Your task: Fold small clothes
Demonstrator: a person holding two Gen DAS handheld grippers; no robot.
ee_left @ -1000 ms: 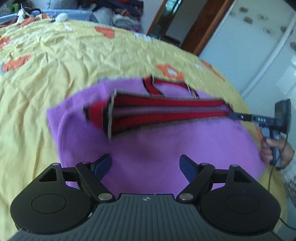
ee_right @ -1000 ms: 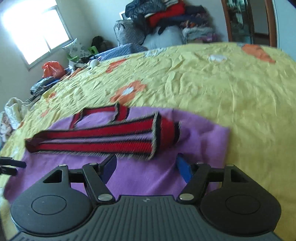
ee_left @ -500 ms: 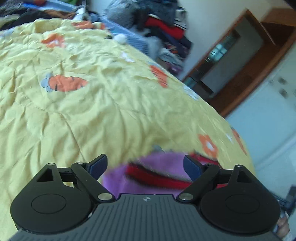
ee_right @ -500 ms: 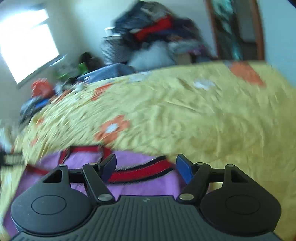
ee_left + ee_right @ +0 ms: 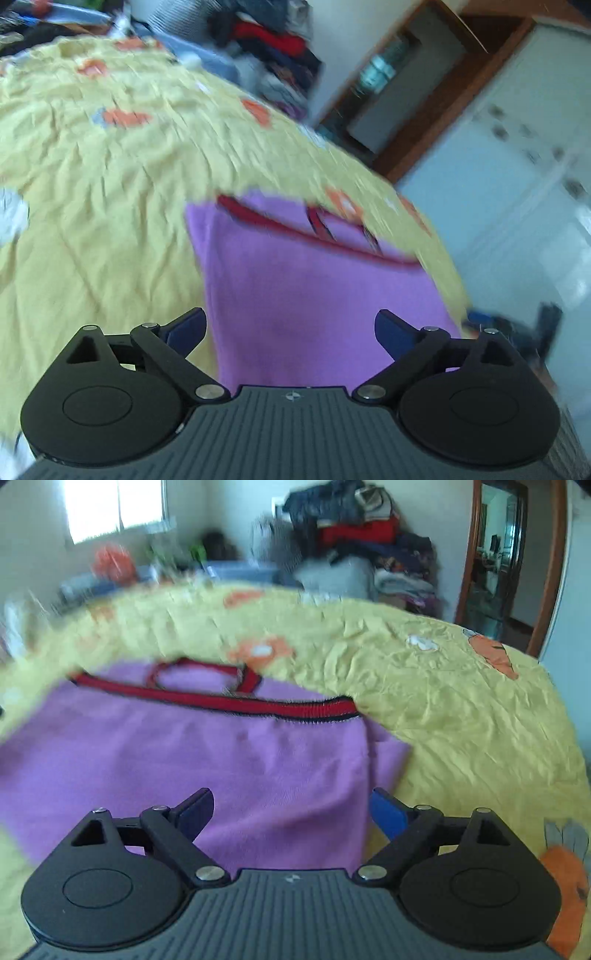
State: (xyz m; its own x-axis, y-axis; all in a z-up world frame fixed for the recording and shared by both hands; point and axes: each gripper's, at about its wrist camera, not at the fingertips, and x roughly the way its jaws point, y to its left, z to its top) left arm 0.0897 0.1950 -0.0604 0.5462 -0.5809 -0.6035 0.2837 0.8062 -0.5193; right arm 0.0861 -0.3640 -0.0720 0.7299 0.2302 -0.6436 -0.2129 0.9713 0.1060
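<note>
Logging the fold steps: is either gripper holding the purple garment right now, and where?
Nothing is held. Both the left gripper and right gripper have jaws opening, nothing pinched, above the purple garment.

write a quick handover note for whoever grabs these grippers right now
Left gripper: fingers opening, nothing held, above the purple garment's near edge.
Right gripper: fingers opening, nothing held, over the garment's right side.
Garment lies folded on the yellow bedspread, red trim along its far edge.
Done: a fold is in, from how it lies.
Left: check it lies neat; any further fold.
</note>
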